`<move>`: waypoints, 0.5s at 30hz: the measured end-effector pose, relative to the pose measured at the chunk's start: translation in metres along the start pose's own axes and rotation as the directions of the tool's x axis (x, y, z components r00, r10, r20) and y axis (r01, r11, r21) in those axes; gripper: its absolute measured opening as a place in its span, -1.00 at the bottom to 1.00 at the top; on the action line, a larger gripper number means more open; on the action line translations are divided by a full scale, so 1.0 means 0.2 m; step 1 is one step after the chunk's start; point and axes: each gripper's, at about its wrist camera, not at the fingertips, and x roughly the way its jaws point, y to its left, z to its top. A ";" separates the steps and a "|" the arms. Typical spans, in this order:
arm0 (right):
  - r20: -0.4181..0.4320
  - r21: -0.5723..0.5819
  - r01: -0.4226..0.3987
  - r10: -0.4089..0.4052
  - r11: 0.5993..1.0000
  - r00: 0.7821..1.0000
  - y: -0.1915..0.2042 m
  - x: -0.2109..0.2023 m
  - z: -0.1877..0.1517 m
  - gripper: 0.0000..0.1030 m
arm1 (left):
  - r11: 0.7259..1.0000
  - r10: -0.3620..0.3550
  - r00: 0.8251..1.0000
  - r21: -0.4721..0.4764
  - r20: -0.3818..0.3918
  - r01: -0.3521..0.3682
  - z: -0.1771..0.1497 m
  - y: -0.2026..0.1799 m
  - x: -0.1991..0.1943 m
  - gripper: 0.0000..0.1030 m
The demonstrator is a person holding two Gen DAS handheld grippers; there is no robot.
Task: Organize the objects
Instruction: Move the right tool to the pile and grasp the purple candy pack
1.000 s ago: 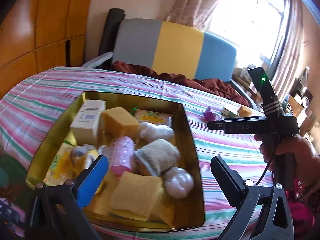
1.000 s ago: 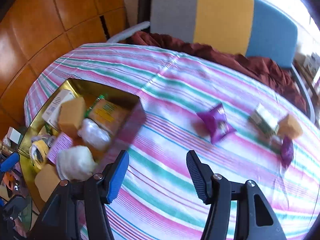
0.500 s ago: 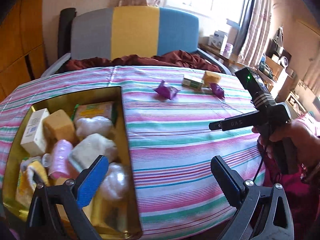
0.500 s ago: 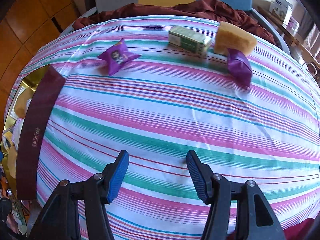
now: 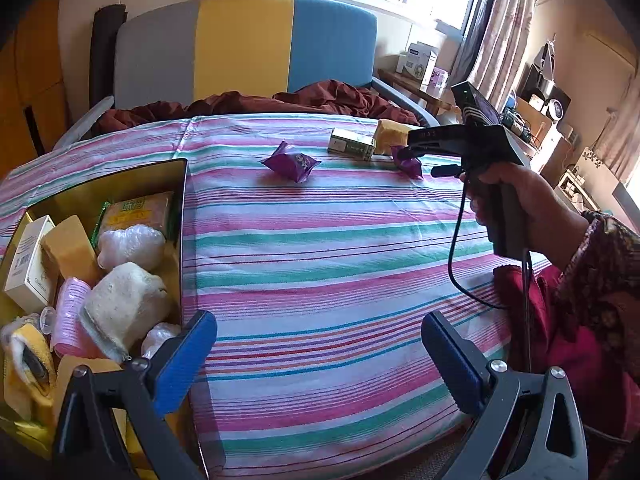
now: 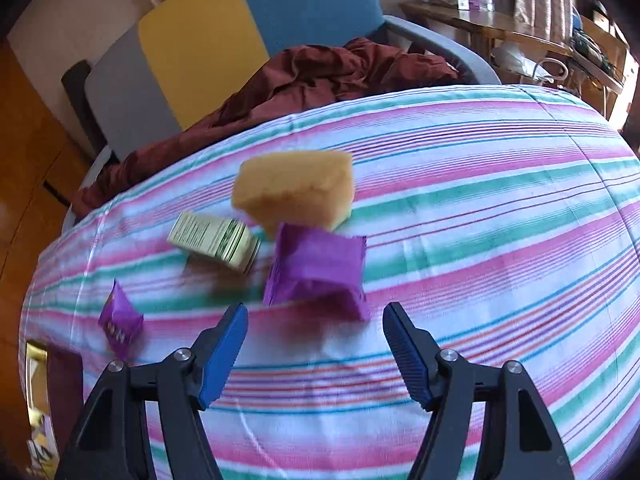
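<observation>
An open gold tin point(image 5: 120, 176) at the table's left holds several items, among them sponges and a white box. My left gripper point(image 5: 320, 356) hangs open over the striped cloth beside the tin, nothing between its fingers. Further back lie a purple packet point(image 5: 292, 164), a green-and-white box point(image 5: 352, 145), a yellow sponge point(image 5: 390, 132) and a second purple packet point(image 5: 408, 162). In the right wrist view my right gripper point(image 6: 316, 316) is just short of that second purple packet point(image 6: 320, 268), its jaws opening with nothing between them. Behind the packet sit the sponge point(image 6: 294, 188) and the box point(image 6: 216, 240).
A chair point(image 5: 248, 48) with a grey, yellow and blue back stands behind the table, a maroon cloth point(image 5: 280, 100) heaped on its seat. A side table with boxes point(image 5: 420, 62) and cluttered shelves lie to the right. A hand point(image 5: 516, 192) holds the right gripper.
My left gripper swung right from above the tin to the cloth beside it. My right gripper travelled across the table to the far packet and its jaws widened.
</observation>
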 end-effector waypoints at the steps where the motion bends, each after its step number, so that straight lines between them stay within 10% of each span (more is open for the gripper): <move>1: 0.007 0.004 -0.002 0.002 1.000 1.000 0.01 0.02 0.02 0.38 | 1.000 0.002 1.000 -0.001 -0.002 -0.002 0.00 0.00 0.00 1.00; 15: 0.097 -0.020 -0.024 0.026 1.000 0.995 0.01 0.11 -0.03 -0.04 | 1.000 -0.008 1.000 -0.005 0.004 0.008 0.09 -0.04 0.09 1.00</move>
